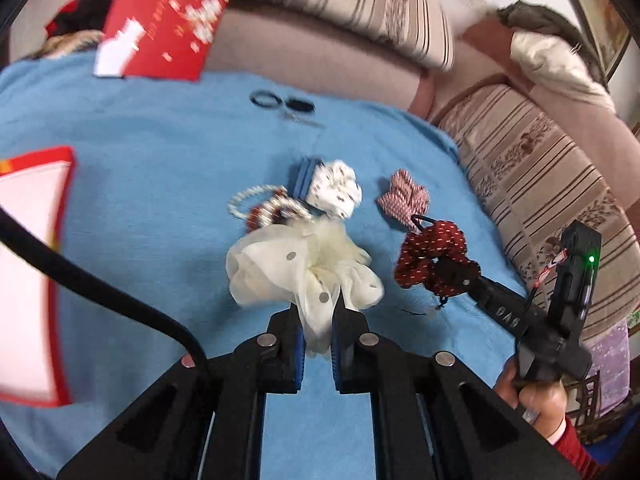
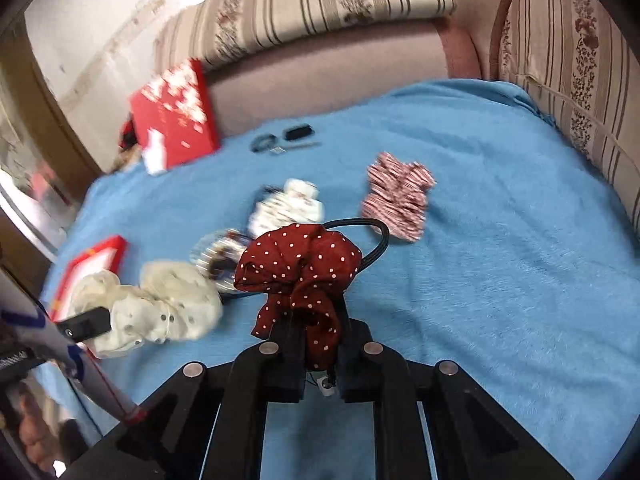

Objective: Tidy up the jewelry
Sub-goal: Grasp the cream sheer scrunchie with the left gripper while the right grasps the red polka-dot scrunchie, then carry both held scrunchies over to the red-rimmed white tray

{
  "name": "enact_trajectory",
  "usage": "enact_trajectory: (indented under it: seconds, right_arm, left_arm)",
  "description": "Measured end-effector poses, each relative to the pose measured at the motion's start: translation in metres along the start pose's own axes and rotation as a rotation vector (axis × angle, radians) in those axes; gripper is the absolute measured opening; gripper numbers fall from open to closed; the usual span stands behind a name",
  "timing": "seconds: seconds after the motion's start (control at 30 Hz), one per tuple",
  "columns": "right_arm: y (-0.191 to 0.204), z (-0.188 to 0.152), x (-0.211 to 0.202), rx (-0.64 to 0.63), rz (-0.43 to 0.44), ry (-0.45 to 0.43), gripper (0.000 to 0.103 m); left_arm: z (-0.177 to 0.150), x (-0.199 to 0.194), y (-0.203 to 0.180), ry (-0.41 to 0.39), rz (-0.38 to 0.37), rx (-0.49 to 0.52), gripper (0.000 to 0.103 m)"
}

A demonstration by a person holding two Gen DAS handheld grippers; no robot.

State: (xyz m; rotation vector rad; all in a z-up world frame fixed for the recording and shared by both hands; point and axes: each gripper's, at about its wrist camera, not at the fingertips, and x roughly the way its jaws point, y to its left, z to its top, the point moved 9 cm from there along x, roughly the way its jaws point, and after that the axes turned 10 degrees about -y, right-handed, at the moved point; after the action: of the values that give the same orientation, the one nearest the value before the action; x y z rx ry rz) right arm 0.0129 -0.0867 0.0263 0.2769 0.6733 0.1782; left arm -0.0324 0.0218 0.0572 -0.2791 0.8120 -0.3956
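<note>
Presently, each pair of tongs is closed on one hair accessory. The left tongs [image 1: 318, 344] are nearly shut, with a cream sheer chiffon scrunchie with small silver studs [image 1: 296, 276] pinched between the blue-lined fingers. The right tongs [image 2: 320, 354] are likewise nearly shut, and a dark red white-dotted fabric scrunchie [image 2: 298, 264] is clamped between them; a black elastic hair loop [image 2: 374, 236] projects from behind it. Whether either scrunchie is lifted clear of the surface cannot be told.

All items are carried on a surface covered by a light blue fleece blanket [image 2: 500, 280]. Just beyond the cream scrunchie, a tangle of pearl and red bead bracelets [image 1: 264, 206] is seen, touching a white printed fabric scrunchie [image 1: 336, 192] that lies against a blue comb-like clip [image 1: 305, 178]. A pink-and-white striped fabric scrunchie [image 2: 398, 196] lies apart to the right. Farther off, two small black rings and a thin hairpin [image 1: 282, 104] are grouped near the far edge of the blanket.

Two containers are visible. A red-rimmed box tray with a pale lining [image 1: 28, 272] is positioned at the left; nothing is seen inside the visible part. A red lid with a white pattern [image 1: 164, 20] is propped at the far left.

Progress is judged to be early: two items are gripped, none is seen stored, and the bracelets, clip, remaining scrunchies and rings are left to be sorted.
</note>
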Motion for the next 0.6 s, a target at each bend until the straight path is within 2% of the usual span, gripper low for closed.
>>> enact_trajectory:
  seconds: [0.1, 0.23, 0.3, 0.37, 0.5, 0.6]
  right_arm:
    - [0.023, 0.005, -0.016, 0.048, 0.118, 0.001, 0.012]
    - [0.053, -0.005, -0.022, 0.173, 0.303, 0.060, 0.012]
    - [0.066, -0.014, -0.018, 0.225, 0.362, 0.094, 0.012]
    - [0.081, -0.024, -0.015, 0.233, 0.383, 0.122, 0.012]
    - [0.116, -0.030, -0.013, 0.157, 0.403, 0.150, 0.012]
    - [0.137, -0.035, -0.002, 0.037, 0.344, 0.167, 0.012]
  left_arm:
    - [0.007, -0.030, 0.016, -0.043, 0.017, -0.021, 0.009]
    - [0.007, -0.064, 0.049, -0.095, 0.107, -0.014, 0.009]
    - [0.003, -0.078, 0.067, -0.110, 0.130, -0.030, 0.009]
    - [0.000, -0.088, 0.082, -0.123, 0.157, -0.046, 0.010]
    - [-0.001, -0.108, 0.118, -0.149, 0.210, -0.081, 0.010]
    - [-0.002, -0.118, 0.143, -0.164, 0.238, -0.120, 0.010]
